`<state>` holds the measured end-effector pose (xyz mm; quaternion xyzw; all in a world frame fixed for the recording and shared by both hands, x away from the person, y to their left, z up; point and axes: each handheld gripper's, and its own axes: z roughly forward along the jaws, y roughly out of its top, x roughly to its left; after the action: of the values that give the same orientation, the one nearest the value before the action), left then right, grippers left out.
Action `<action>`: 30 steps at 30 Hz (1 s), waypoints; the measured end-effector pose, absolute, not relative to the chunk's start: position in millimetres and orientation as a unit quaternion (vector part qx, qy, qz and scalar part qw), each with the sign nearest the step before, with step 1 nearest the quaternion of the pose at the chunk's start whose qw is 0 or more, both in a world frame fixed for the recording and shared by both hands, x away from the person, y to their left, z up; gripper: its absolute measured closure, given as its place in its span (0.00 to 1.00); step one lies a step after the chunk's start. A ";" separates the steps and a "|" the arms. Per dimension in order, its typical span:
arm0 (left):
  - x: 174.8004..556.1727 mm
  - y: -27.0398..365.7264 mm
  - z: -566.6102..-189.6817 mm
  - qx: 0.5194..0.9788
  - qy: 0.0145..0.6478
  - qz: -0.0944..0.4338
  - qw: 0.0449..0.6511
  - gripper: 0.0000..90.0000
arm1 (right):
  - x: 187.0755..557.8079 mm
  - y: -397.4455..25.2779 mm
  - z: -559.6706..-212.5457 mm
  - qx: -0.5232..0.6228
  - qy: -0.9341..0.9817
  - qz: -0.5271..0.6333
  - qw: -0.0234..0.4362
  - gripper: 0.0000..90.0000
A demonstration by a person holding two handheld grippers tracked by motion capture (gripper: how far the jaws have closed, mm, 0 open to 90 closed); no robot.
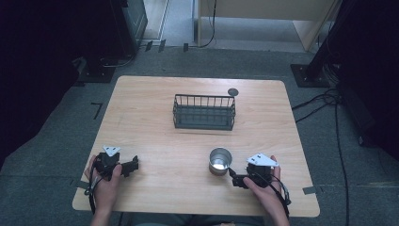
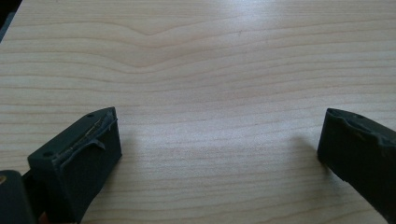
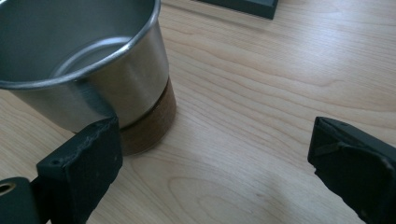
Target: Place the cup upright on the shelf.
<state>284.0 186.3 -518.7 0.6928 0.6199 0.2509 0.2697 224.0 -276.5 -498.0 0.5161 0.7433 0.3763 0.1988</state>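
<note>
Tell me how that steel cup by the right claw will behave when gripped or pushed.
The steel cup looks thin-walled and empty, so probably light. Its polished sides may slip between the pads. It stands upright on a narrower brown base, so a high push might tip it; on its side it would likely roll.

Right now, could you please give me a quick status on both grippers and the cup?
Left gripper open, low over bare table. Right gripper open, beside the steel cup, not around it. Cup upright, empty. Wire basket farther back, path unobstructed.
</note>
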 end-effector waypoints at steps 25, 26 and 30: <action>284.0 186.3 -518.7 0.693 0.620 0.251 0.270 0.00 | 228.1 -237.7 -493.5 0.476 0.763 0.403 0.169 0.03; 284.0 186.3 -518.7 0.693 0.620 0.251 0.270 0.00 | 229.3 -235.1 -492.9 0.476 0.763 0.404 0.169 0.03; 284.0 186.3 -518.7 0.693 0.620 0.251 0.270 0.00 | 234.3 -224.9 -491.3 0.470 0.766 0.402 0.173 0.04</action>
<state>284.0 186.3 -518.7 0.6929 0.6198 0.2509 0.2697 234.3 -224.9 -491.3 0.4700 0.7664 0.4025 0.1727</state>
